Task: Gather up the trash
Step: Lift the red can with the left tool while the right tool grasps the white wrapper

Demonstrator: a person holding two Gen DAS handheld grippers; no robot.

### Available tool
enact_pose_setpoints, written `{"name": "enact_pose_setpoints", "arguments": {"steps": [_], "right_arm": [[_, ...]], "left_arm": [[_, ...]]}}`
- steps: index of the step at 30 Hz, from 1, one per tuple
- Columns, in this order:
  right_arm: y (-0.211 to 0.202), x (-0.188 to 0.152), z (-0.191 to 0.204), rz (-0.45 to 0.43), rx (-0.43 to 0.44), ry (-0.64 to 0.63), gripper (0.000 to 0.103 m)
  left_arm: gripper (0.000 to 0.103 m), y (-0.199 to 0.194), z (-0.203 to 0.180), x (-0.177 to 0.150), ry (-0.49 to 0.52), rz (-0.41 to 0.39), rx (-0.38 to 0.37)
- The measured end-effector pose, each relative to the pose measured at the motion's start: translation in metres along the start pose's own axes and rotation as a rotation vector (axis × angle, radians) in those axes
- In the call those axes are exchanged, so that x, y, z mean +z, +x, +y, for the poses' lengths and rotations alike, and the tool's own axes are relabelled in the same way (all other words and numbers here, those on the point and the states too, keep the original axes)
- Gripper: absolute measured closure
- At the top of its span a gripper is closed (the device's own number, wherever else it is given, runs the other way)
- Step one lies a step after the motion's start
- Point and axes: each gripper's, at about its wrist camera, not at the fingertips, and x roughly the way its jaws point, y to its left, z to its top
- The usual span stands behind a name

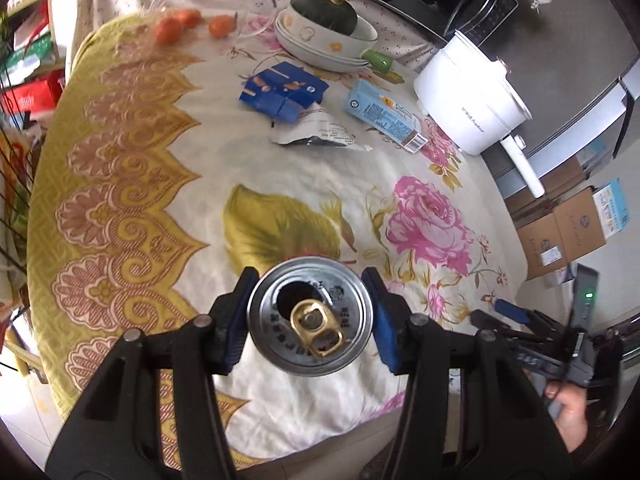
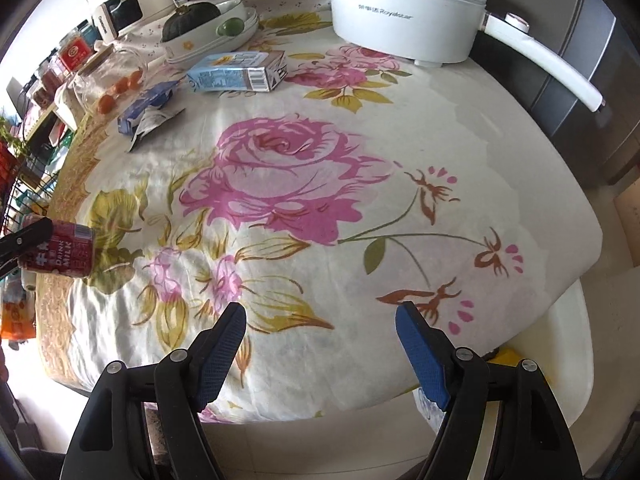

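Note:
An opened drink can (image 1: 316,320) with a gold pull tab stands upright between the blue pads of my left gripper (image 1: 310,280), which is shut on its sides just above the flowered tablecloth (image 1: 160,184). In the right wrist view the same can (image 2: 60,250) shows red at the far left. My right gripper (image 2: 320,316) is open and holds nothing, over the table's near edge. Further back lie a blue wrapper (image 1: 284,90), a torn white packet (image 1: 316,132) and a light-blue carton (image 1: 384,116), also seen as the carton (image 2: 236,72) on its side.
A white electric pot (image 2: 408,12) with a long handle stands at the back right. Stacked bowls holding a dark squash (image 1: 324,28) and a glass jar with oranges (image 2: 116,80) sit at the back. Cardboard boxes (image 1: 560,232) are on the floor beyond the table's right edge.

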Motion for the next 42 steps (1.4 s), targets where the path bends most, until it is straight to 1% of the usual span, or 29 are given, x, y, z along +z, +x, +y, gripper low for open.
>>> {"name": "enact_pose_setpoints", "arguments": {"steps": [2, 3, 6, 9, 13, 15, 18, 20, 24, 27, 29, 30, 31, 32, 33, 34, 35, 37, 40, 42], "right_arm": [[0.007, 0.000, 0.011, 0.001, -0.017, -0.032, 0.024], [0.010, 0.002, 0.017, -0.002, -0.028, -0.045, 0.024], [0.019, 0.015, 0.033, -0.014, -0.027, -0.046, 0.024], [0.024, 0.038, 0.051, -0.029, -0.001, -0.029, 0.024], [0.027, 0.073, 0.084, -0.082, 0.067, -0.013, 0.024], [0.032, 0.091, 0.099, -0.110, 0.108, 0.009, 0.024], [0.045, 0.113, 0.113, -0.123, 0.155, 0.056, 0.024], [0.055, 0.124, 0.118, -0.119, 0.183, 0.099, 0.025], [0.068, 0.142, 0.124, -0.113, 0.266, 0.184, 0.029], [0.074, 0.152, 0.124, -0.131, 0.314, 0.248, 0.030], [0.081, 0.157, 0.125, -0.122, 0.341, 0.285, 0.032], [0.085, 0.160, 0.125, -0.116, 0.349, 0.299, 0.039], [0.089, 0.161, 0.126, -0.108, 0.353, 0.308, 0.048], [0.090, 0.162, 0.127, -0.106, 0.356, 0.312, 0.053], [0.092, 0.162, 0.128, -0.106, 0.360, 0.313, 0.062], [0.092, 0.162, 0.128, -0.108, 0.361, 0.312, 0.068], [0.090, 0.160, 0.127, -0.114, 0.363, 0.311, 0.069], [0.085, 0.157, 0.125, -0.124, 0.362, 0.295, 0.077], [0.074, 0.152, 0.120, -0.133, 0.350, 0.262, 0.084], [0.063, 0.146, 0.113, -0.146, 0.336, 0.238, 0.085]], "left_arm": [[0.049, -0.014, 0.006, 0.001, 0.007, -0.023, -0.031], [0.049, -0.020, 0.005, 0.001, 0.021, -0.038, -0.030], [0.049, -0.036, 0.008, 0.009, 0.069, -0.096, 0.006], [0.049, -0.044, 0.026, 0.016, 0.038, -0.139, 0.046], [0.049, -0.047, 0.044, 0.023, -0.027, -0.169, 0.046], [0.049, -0.050, 0.047, 0.026, -0.030, -0.190, 0.062], [0.049, -0.055, 0.048, 0.030, -0.009, -0.218, 0.100], [0.049, -0.056, 0.051, 0.031, -0.009, -0.225, 0.115], [0.049, -0.059, 0.060, 0.033, -0.036, -0.232, 0.107], [0.049, -0.061, 0.063, 0.033, -0.054, -0.235, 0.094], [0.049, -0.061, 0.062, 0.034, -0.055, -0.235, 0.092], [0.049, -0.061, 0.061, 0.034, -0.053, -0.234, 0.091], [0.049, -0.060, 0.060, 0.034, -0.051, -0.231, 0.090], [0.049, -0.059, 0.059, 0.033, -0.048, -0.228, 0.089], [0.049, -0.059, 0.058, 0.033, -0.047, -0.225, 0.089], [0.049, -0.058, 0.057, 0.032, -0.045, -0.222, 0.088], [0.049, -0.058, 0.057, 0.033, -0.044, -0.221, 0.086], [0.049, -0.058, 0.055, 0.032, -0.047, -0.221, 0.078], [0.049, -0.059, 0.052, 0.032, -0.053, -0.221, 0.057], [0.049, -0.059, 0.047, 0.031, -0.048, -0.218, 0.043]]}}
